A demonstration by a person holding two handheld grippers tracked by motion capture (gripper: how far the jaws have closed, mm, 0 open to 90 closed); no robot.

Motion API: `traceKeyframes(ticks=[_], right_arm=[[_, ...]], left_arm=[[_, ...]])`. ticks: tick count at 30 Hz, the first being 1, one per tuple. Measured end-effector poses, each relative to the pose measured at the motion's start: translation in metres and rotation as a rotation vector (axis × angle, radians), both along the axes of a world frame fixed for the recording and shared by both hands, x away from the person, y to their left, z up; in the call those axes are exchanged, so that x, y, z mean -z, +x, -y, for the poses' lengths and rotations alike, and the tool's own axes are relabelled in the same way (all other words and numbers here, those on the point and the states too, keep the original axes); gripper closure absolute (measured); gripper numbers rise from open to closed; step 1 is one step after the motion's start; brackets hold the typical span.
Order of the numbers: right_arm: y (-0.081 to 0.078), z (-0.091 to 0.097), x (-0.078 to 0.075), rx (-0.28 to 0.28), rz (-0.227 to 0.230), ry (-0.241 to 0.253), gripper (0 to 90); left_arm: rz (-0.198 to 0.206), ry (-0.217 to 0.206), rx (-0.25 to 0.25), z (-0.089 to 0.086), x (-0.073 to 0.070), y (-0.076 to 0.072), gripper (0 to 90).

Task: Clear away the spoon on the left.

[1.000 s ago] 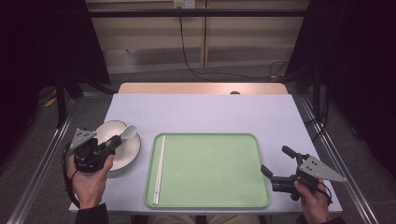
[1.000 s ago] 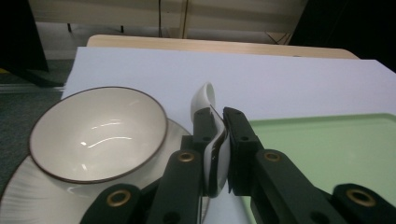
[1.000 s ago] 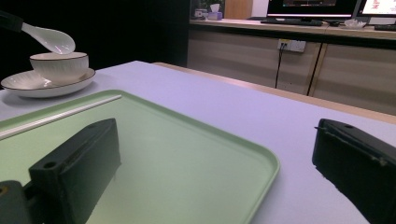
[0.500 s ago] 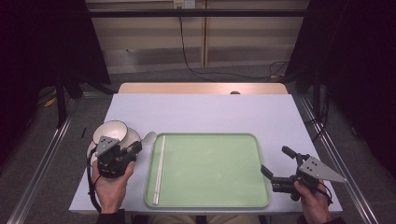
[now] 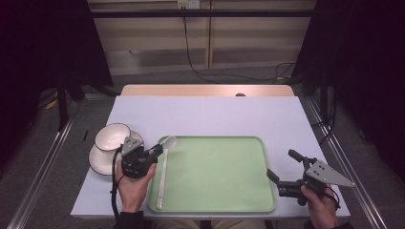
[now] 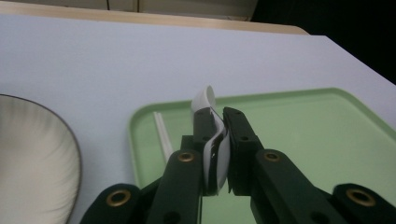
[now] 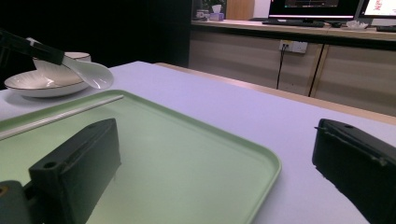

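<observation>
Left gripper (image 5: pixel 155 153) is clamping the white spoon (image 5: pixel 168 141), carrying it over the tray's (image 5: pixel 224 195) far-left corner beside the chopsticks (image 5: pixel 162 179); setting down remains. Right gripper (image 5: pixel 282 167) is idling, jaws apart.

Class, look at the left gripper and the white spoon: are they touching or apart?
Touching. In the left gripper view, the left gripper has its two black jaws pressed against either side of the white spoon, whose bowl sticks out above the green tray.
</observation>
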State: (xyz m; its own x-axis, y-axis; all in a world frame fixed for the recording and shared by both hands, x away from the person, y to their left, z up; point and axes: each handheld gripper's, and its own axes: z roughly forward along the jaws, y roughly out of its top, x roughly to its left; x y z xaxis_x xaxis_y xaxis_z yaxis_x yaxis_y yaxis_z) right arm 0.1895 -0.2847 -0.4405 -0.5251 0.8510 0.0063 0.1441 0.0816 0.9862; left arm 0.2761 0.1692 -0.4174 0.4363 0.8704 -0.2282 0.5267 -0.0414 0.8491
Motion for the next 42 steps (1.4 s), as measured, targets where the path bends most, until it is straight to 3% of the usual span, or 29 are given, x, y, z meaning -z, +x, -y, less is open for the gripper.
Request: traceKeyframes(ticks=[10, 21, 24, 30, 32, 35, 42], right_arm=[[0.0, 0.0, 0.0, -0.001, 0.002, -0.001, 0.5], [-0.001, 0.0, 0.0, -0.001, -0.004, 0.001, 0.5], [-0.001, 0.001, 0.0, -0.002, 0.001, -0.002, 0.5], [-0.001, 0.001, 0.0, 0.0, -0.002, -0.001, 0.5], [-0.001, 0.001, 0.0, -0.001, 0.0, -0.001, 0.5], [-0.001, 0.0, 0.0, -0.002, -0.001, -0.002, 0.5], [-0.001, 0.0, 0.0, 0.001, 0.0, -0.005, 0.5]], left_arm=[[-0.025, 0.003, 0.018, 0.014, 0.006, 0.013, 84.7], [-0.055, 0.046, 0.049, 0.024, 0.013, 0.021, 84.6], [-0.065, 0.027, 0.045, 0.023, 0.017, 0.021, 84.6], [-0.074, 0.068, 0.048, 0.029, 0.023, 0.023, 84.7], [-0.085, 0.055, 0.048, 0.03, 0.025, 0.023, 84.6], [-0.085, 0.073, 0.055, 0.031, 0.025, 0.024, 84.5], [-0.127, 0.119, 0.065, 0.036, 0.033, 0.024, 84.3]])
